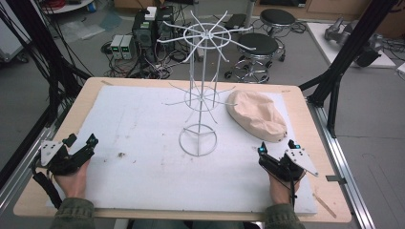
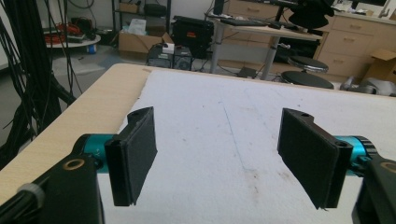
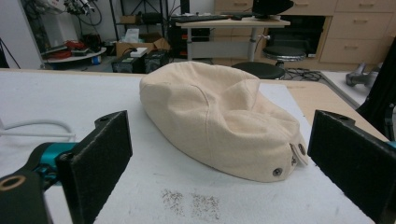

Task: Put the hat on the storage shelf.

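**Cap on the mat, both grippers resting wide**

A soft cream fabric cap (image 1: 257, 115), creased and sagging, lies on the white mat (image 1: 143, 124) toward the table's far right corner; two metal snaps show at its near rim in the right gripper view. Beside it, mid-table, stands a white wire rack (image 1: 203, 81) with a ring base, thin uprights and radiating hooked arms.

The left gripper (image 1: 80, 141) sits at the near left edge, its jaws wide apart, flat black pads facing over bare mat. The right gripper (image 1: 276, 147) sits near the near right corner, jaws also apart, the cap just ahead between them.

The mat is felt-like and speckled, laid on a pale wood table (image 1: 315, 143). Beyond are stools (image 1: 260, 45), cables and desks.
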`<action>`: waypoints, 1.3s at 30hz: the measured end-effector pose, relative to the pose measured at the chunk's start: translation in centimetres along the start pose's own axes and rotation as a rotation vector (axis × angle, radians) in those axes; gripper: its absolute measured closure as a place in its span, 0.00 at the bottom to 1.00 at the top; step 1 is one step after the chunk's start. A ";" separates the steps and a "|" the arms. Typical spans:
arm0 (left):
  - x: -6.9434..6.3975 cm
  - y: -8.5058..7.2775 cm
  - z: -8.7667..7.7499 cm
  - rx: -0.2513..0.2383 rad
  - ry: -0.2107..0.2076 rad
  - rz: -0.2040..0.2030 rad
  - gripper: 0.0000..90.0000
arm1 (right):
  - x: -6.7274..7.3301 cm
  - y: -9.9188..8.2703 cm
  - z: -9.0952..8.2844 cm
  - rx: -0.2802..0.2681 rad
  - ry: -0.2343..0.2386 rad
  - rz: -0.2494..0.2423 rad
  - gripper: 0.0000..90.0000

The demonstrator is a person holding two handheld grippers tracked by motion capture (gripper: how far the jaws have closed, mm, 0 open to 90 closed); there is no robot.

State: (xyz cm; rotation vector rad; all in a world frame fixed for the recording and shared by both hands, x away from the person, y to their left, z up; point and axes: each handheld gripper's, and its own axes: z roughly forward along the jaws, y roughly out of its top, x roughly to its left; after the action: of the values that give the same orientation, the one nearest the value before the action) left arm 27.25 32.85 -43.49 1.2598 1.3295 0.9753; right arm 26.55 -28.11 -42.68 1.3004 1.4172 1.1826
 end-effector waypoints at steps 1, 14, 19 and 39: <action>0.0 0.0 0.0 -0.001 -0.001 0.000 0.31 | 0.0 0.0 0.0 -0.003 0.000 0.003 0.06; 0.0 -0.1 0.1 0.004 -0.004 -0.001 0.31 | -0.1 0.0 0.0 0.000 0.002 0.013 0.06; 0.0 -0.1 0.1 0.005 -0.004 -0.003 0.31 | -0.1 0.0 0.0 -0.003 0.003 0.012 0.06; -0.1 -0.1 0.1 0.005 -0.013 -0.007 0.31 | -0.2 0.0 0.1 0.006 0.001 0.030 0.06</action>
State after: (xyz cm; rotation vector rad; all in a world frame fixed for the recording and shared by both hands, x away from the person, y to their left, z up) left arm 27.38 32.69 -43.59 1.2624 1.3269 0.9578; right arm 26.70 -28.26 -42.73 1.3294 1.4077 1.2003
